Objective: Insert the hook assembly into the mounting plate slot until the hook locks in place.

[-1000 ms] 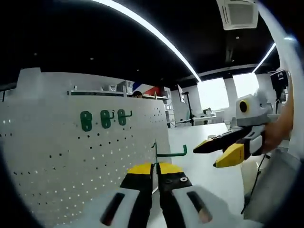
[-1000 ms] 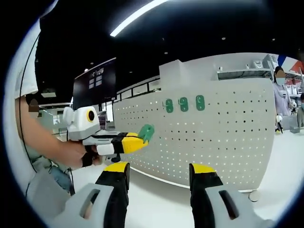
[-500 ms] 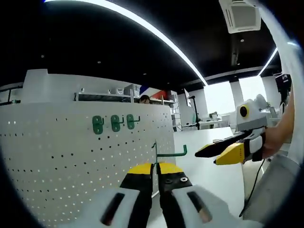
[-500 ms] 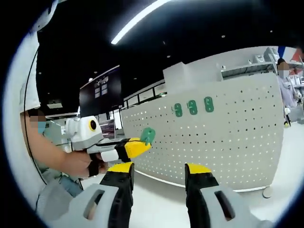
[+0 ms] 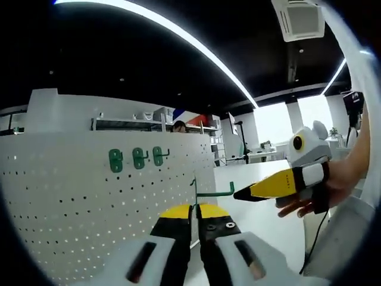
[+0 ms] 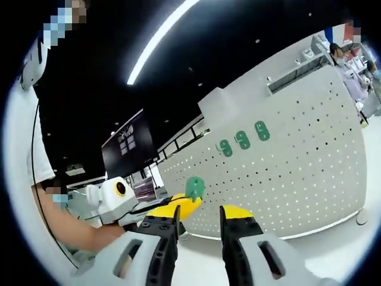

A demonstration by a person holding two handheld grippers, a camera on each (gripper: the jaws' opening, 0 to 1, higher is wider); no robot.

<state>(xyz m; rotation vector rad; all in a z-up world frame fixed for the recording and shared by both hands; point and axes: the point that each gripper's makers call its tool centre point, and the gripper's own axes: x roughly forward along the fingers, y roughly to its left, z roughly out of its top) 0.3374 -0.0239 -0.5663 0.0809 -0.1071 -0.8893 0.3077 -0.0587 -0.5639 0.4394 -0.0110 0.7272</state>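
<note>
Nearest, at the bottom centre of the left gripper view, the left tongs (image 5: 195,210) are clamped on the green hook assembly (image 5: 208,192), whose prong runs rightward past the yellow tips. This grip presumably keeps the backing end free to meet the board. At centre right of that view, the right tongs (image 5: 238,195) appear pressed together and hold nothing, their point close beside the prong's end, probably to steady or guide it. In the right gripper view, the right tongs' own jaws stand slightly apart at bottom centre, with the hook's green plate just above them. Beyond, the white perforated mounting plate (image 5: 89,196) stands upright on a pale tabletop (image 5: 262,220), three green hooks (image 5: 136,159) already seated in its upper rows. Insertion appears not yet begun. Farther off lie a dark ceiling, a light strip (image 5: 196,47) and bright windows.
</note>
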